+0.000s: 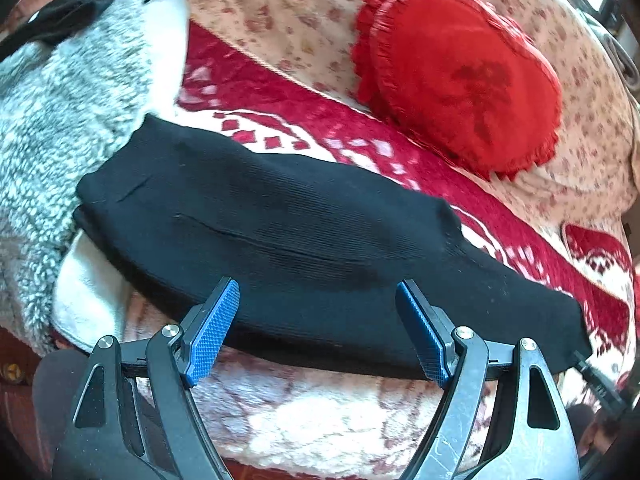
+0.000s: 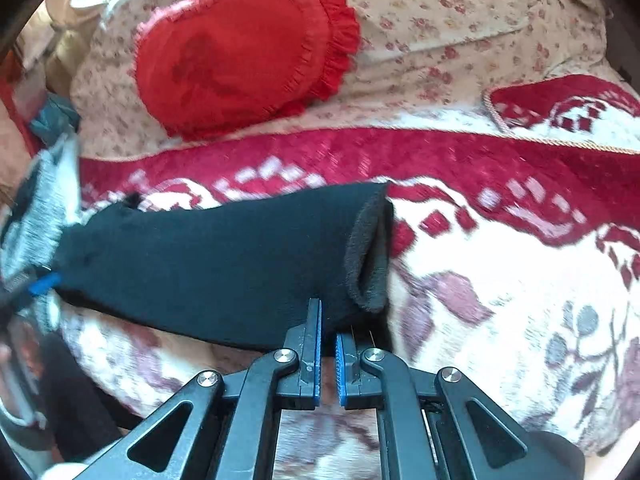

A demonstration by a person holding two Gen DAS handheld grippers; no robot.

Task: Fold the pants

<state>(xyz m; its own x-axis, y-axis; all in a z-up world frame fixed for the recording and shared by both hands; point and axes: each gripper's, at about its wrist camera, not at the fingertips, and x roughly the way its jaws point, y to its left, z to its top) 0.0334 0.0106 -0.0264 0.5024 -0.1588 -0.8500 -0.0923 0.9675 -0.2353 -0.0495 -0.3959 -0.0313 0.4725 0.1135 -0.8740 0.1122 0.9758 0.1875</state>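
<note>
The black knit pants [image 1: 304, 232] lie folded lengthwise in a long strip across a red-and-white patterned blanket [image 1: 360, 420]. My left gripper [image 1: 318, 300] is open, its blue pads either side of the near edge of the pants, holding nothing. In the right wrist view the pants [image 2: 224, 256] end in an open leg cuff [image 2: 366, 256]. My right gripper [image 2: 328, 328] is shut on the near edge of the pants just beside that cuff. The left gripper's blue tip [image 2: 42, 282] shows at the far left end of the pants.
A red heart-shaped ruffled cushion [image 1: 460, 76] lies behind the pants on a floral bedspread [image 1: 288, 12]; it also shows in the right wrist view [image 2: 240, 52]. A grey fleece garment [image 1: 68, 92] lies at the left end of the pants.
</note>
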